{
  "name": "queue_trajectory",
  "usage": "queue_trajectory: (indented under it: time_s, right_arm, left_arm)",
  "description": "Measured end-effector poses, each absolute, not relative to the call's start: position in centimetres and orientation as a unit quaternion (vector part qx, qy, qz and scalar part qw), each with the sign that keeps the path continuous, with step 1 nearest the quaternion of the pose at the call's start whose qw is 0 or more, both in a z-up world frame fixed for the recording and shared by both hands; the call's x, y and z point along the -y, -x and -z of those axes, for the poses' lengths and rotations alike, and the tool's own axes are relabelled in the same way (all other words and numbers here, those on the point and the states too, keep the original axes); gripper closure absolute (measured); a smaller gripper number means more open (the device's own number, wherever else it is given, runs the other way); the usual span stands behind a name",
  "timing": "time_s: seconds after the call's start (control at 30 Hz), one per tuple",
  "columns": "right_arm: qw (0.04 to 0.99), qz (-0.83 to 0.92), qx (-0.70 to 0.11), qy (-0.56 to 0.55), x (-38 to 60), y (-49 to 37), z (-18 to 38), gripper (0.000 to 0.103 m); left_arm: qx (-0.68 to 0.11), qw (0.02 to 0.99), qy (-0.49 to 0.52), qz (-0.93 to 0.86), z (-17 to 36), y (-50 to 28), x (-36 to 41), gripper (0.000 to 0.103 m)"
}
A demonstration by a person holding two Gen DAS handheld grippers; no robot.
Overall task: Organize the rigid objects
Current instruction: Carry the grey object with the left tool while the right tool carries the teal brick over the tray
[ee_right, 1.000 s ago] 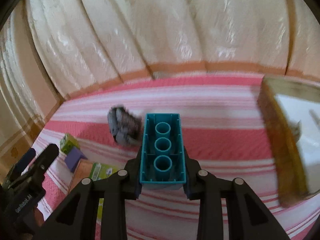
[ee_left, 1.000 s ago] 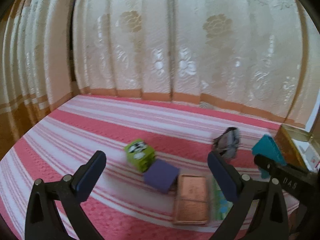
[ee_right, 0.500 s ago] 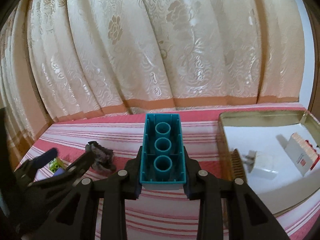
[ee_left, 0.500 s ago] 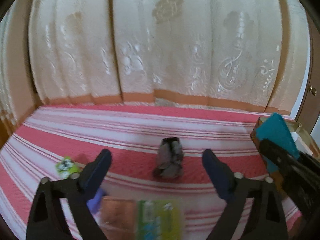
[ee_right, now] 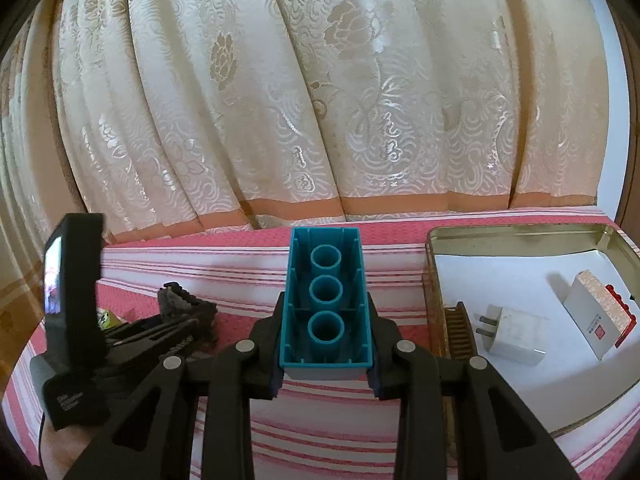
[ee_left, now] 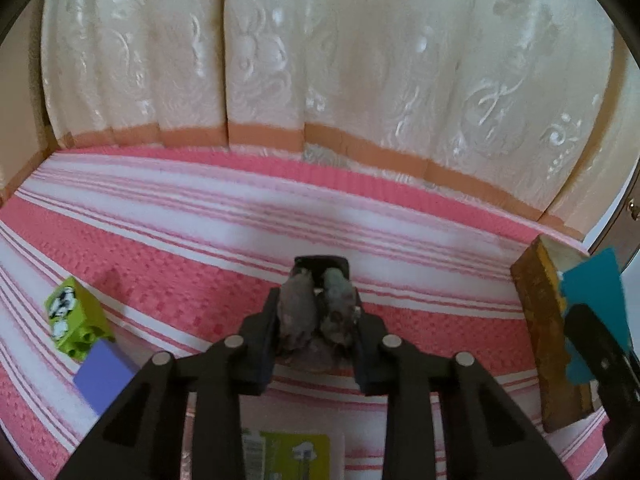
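No brand could be read anywhere. The white card [ee_right: 596,316] in the tin [ee_right: 520,236] bore a small red square mark and red edging, its print too small to make out; the green packet [ee_left: 294,456] at 6 o'clock in the left view showed printed graphics, blurred. The green cube [ee_left: 74,318] at 9 o'clock carried a black-and-white picture on one face and round studs on another.

The left gripper [ee_left: 316,316] was closing its jaws, and the grey lump [ee_left: 316,308] sat between the pads, which already touched its sides. The lump looked rough and crumpled, in two grey lobes, with a dark squared piece at its far end; it rested on the cloth [ee_left: 240,216], a woven pink and white stripe.

The right gripper [ee_right: 326,344] was clamped on the teal brick [ee_right: 326,300], a smooth plastic block held with its hollow underside up, showing three round tubes in a row. It hung at 12 o'clock from the jaws, above the cloth and just left of the tin.

The tin was shallow, metal, with rounded corners and a white floor. In it lay a white plug [ee_right: 508,332] with two flat prongs, and a brown toothed comb [ee_right: 458,332] against its left wall.

A smooth purple block [ee_left: 106,376] touched the green cube. A cream brocade curtain [ee_right: 320,100] with an orange hem hung behind.
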State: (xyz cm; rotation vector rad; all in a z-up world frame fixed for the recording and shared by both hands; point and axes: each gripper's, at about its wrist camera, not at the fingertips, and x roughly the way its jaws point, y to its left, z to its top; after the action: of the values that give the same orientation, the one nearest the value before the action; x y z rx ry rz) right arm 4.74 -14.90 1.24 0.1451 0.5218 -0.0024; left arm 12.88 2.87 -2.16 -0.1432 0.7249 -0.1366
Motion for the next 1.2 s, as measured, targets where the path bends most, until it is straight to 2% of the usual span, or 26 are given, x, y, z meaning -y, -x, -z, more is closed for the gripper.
queue_trajectory:
  time_s: [0.33,1.2]
  right_arm:
    - [0.964,0.002,-0.250,-0.089,15.4,-4.4,-1.3,0.069]
    - [0.974,0.032,-0.216,-0.064,19.5,0.8,-1.8,0.069]
  left_arm:
    - [-0.294,0.949,0.076,0.087,0.5,-9.1,-1.3,0.074]
    - [-0.242,0.968,0.030,0.068,0.0,-3.7,2.5,0.074]
